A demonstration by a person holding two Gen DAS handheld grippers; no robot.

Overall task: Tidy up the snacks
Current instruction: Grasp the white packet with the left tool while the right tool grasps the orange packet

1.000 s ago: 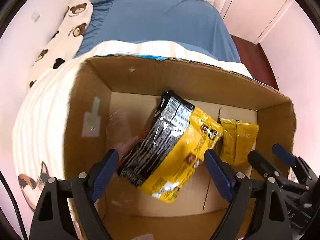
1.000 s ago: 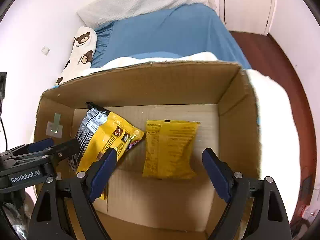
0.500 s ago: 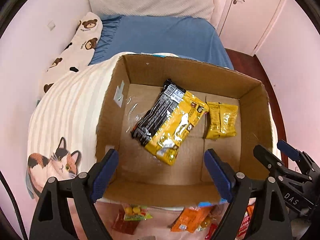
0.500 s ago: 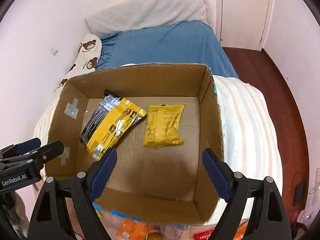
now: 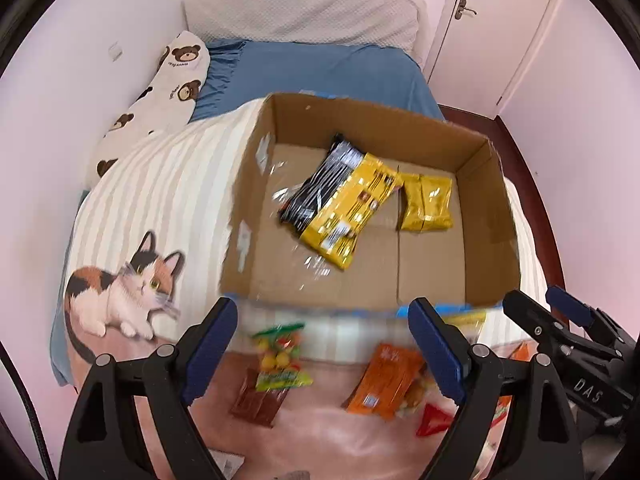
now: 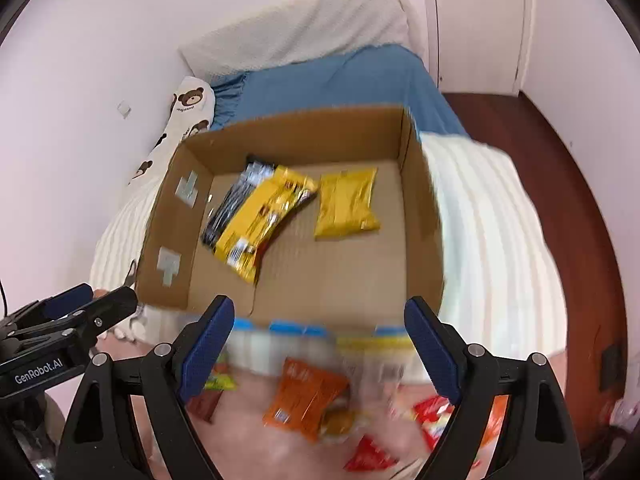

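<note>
An open cardboard box (image 5: 492, 208) (image 6: 420, 208) sits on a striped blanket. Inside it lie a large yellow-and-black snack bag (image 5: 340, 204) (image 6: 260, 212) and a smaller yellow packet (image 5: 426, 202) (image 6: 348, 204). In front of the box, several loose snacks lie on a pink cover: an orange packet (image 5: 384, 384) (image 6: 308, 400), a green-and-yellow candy bag (image 5: 280, 356), a brown bar (image 5: 258, 404) and red packets (image 6: 436, 412). My left gripper (image 5: 324, 352) hangs open and empty above the loose snacks. My right gripper (image 6: 320, 350) is open and empty too, beside it.
The box rests on a bed with a cat-print blanket (image 5: 120, 284), a bear-print pillow (image 5: 168, 92) and a blue sheet (image 5: 320, 72). Pink walls close in on the left; a door (image 5: 492, 20) and a dark wood floor (image 6: 540, 160) lie to the right.
Both grippers have drawn back and up from inside the box, still open. The box now looks smaller and farther, and the loose snacks in front of it have come into view.
</note>
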